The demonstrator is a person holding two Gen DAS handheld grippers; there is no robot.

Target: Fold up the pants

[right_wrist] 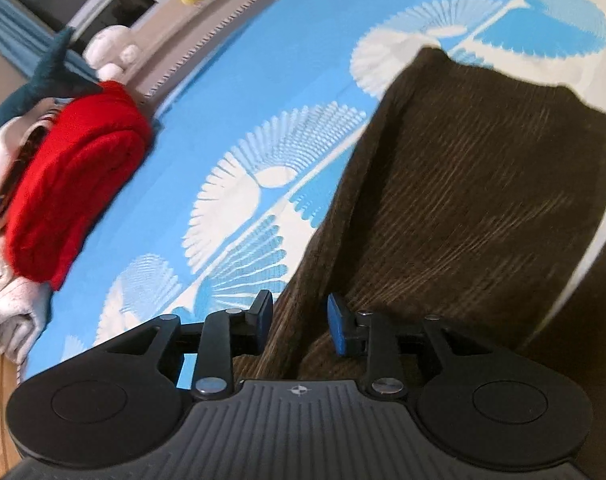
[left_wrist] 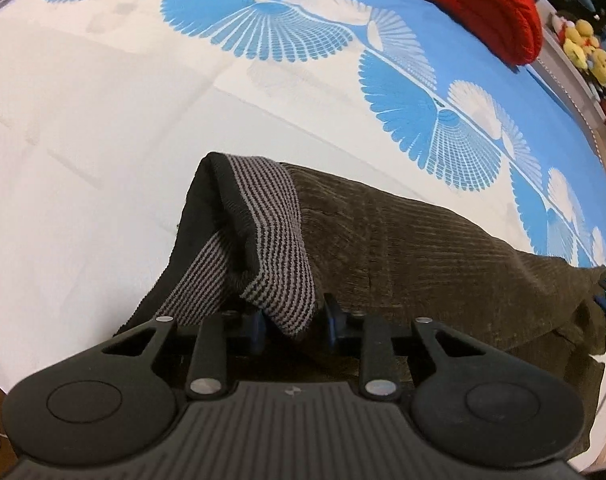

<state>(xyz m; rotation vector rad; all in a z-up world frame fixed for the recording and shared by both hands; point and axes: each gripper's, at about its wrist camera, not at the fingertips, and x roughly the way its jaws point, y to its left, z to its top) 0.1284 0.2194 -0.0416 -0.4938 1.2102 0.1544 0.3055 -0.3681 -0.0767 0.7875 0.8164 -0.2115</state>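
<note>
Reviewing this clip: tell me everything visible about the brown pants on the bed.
The pants look like dark olive-brown corduroy with fine ribs and lie folded on the blue-and-white patterned bedspread. Their striped grey-and-black knit waistband is turned up, showing a black lining. The left gripper straddles the waistband's lower corner; the right gripper straddles a ridge of cloth at the other end.

Right-wrist view is motion-blurred; pants (right_wrist: 483,184) run past its right edge

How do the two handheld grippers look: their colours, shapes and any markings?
The left gripper and right gripper look alike: black, with a ribbed grey base bearing a small star-like mark, two round side discs, linkage bars with silver rivets, and short fingers with blue pads. No cables or sleeves show.
</note>
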